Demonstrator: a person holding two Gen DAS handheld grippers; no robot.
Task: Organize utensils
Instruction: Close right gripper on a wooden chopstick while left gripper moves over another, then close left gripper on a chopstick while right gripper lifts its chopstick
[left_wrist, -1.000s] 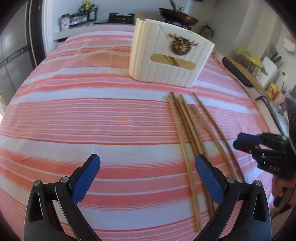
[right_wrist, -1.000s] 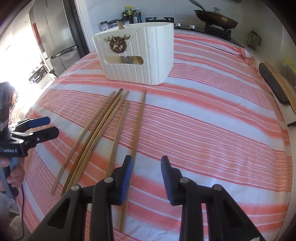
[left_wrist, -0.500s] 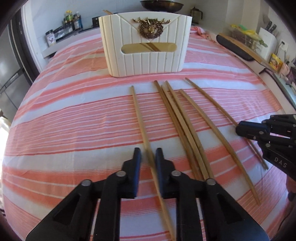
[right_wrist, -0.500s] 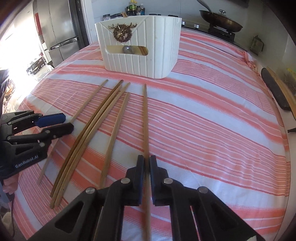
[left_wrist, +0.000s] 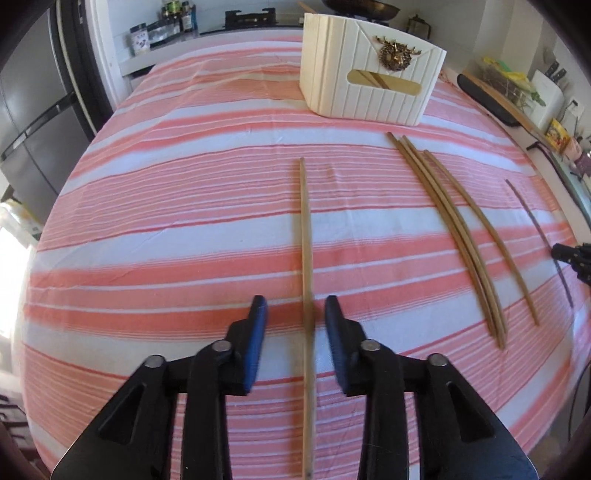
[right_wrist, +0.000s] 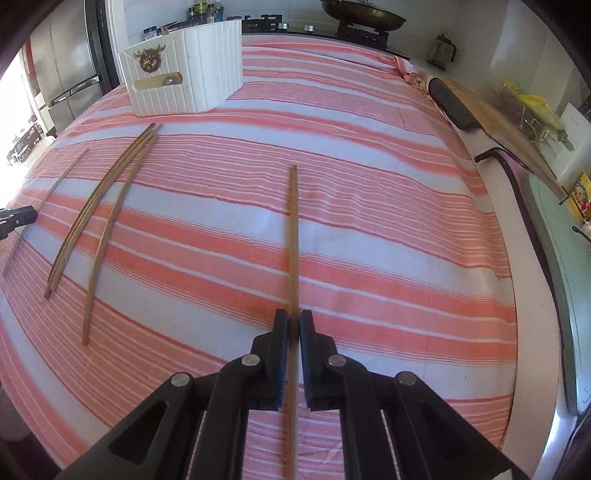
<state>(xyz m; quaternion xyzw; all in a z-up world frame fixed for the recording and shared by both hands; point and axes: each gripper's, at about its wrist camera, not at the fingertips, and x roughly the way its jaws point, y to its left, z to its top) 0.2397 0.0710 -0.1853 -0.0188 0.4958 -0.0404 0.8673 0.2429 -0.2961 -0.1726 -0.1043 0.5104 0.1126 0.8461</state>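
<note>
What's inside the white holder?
Through the front slot of the holder, wooden sticks show, slanted. The right wrist view adds something rounded and shiny. The walls hide the rest.

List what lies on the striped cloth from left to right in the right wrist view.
Thin dark stick → bundle of curved wooden chopsticks → single curved wooden chopstick → long wooden chopstick in the right hand-held gripper.

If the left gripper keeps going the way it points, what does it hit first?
Probably the striped tablecloth. The left gripper is open around a lone chopstick and points steeply down; the white holder sits right of that line.
</note>
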